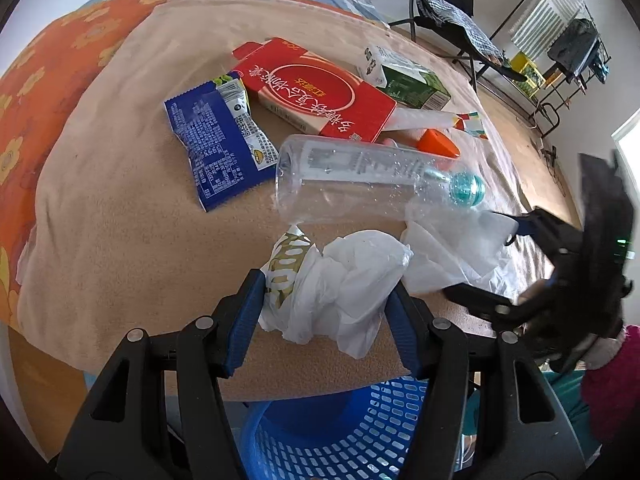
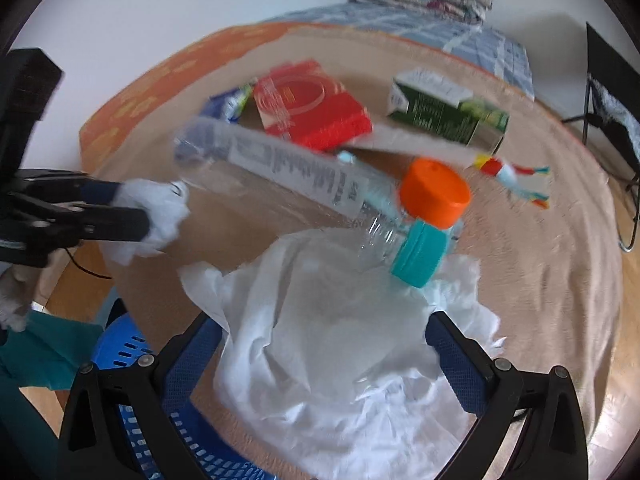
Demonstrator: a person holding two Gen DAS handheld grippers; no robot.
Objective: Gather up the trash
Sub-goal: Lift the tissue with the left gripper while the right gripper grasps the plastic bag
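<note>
Basket [image 1: 332,432] below, left gripper [image 1: 320,312] jaws clamp tissue [image 1: 340,280], right gripper [image 2: 324,364] jaws wide around napkin [image 2: 320,340]; bottle [image 2: 280,176] may roll.

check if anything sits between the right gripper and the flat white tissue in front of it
Nothing visible does. The right gripper is open with the flat white tissue already between its fingers. The clear plastic bottle lies just beyond, its teal cap over the tissue's far edge.

one clear bottle [image 1: 360,176], two cartons [image 1: 320,96], two tissues [image 1: 348,284], one basket [image 1: 340,432]
</note>
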